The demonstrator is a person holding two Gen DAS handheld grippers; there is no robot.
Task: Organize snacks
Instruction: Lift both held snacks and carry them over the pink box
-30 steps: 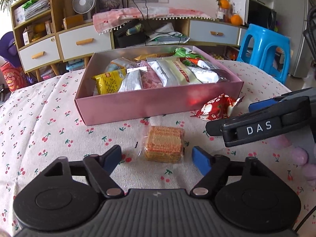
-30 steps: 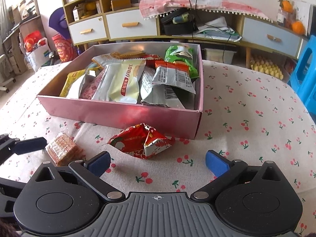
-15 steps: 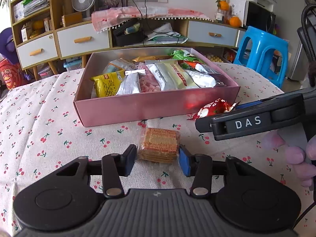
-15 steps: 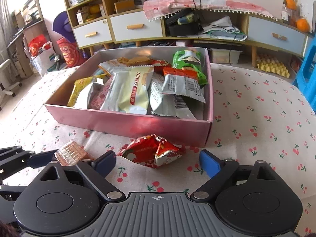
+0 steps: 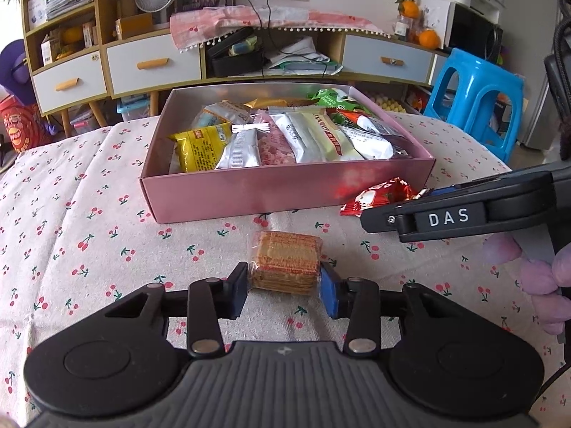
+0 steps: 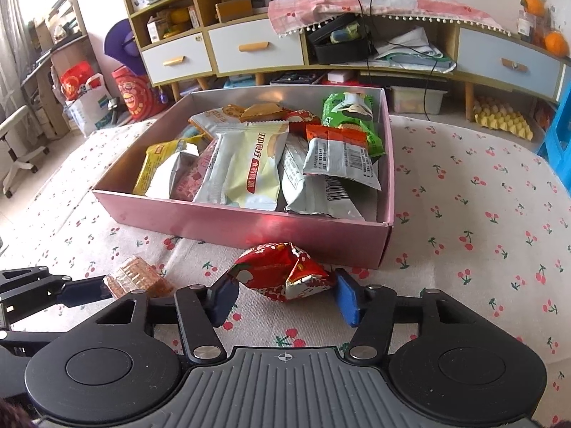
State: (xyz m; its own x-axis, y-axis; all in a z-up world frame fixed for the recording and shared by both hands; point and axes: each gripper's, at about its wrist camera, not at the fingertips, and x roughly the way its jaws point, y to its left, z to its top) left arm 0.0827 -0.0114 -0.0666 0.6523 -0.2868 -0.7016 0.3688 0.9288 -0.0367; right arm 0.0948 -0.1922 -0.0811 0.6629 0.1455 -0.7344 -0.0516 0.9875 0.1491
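Before pink box: wafer pack in left jaws.

Two grippers show: the left gripper at bottom centre of its own view and the right gripper at bottom centre of its own, each with two blue-padded fingers. One pink box sits mid-frame on the tabletop. Two snacks lie outside it: one wafer pack and one red foil packet. Inside the box are roughly ten packets, overlapping so that an exact count cannot be made. One blue stool stands at upper right.
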